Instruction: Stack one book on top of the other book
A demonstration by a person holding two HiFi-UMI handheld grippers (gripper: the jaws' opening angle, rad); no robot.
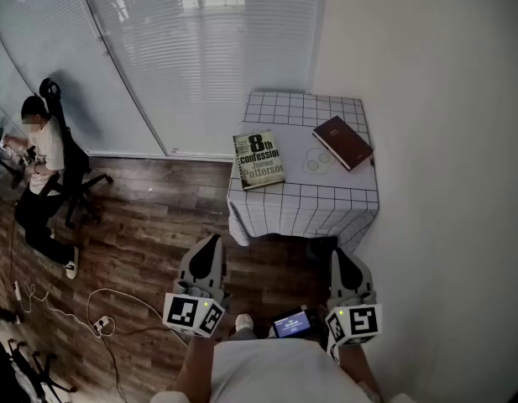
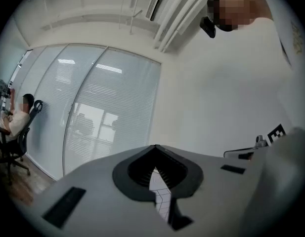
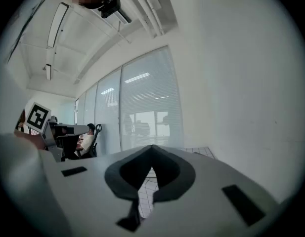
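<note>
On the small table (image 1: 302, 210) with its checked cloth, the "8th Confession" paperback (image 1: 259, 159) lies flat at the left edge. The maroon book (image 1: 342, 142) lies flat near the right edge, well apart from it. We hold the left gripper (image 1: 211, 242) and the right gripper (image 1: 340, 255) level, short of the table's front edge. The jaws of both are pressed together, with nothing between them.

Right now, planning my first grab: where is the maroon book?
In the head view, the maroon book lies at the checked table's right edge, right of the paperback.
</note>
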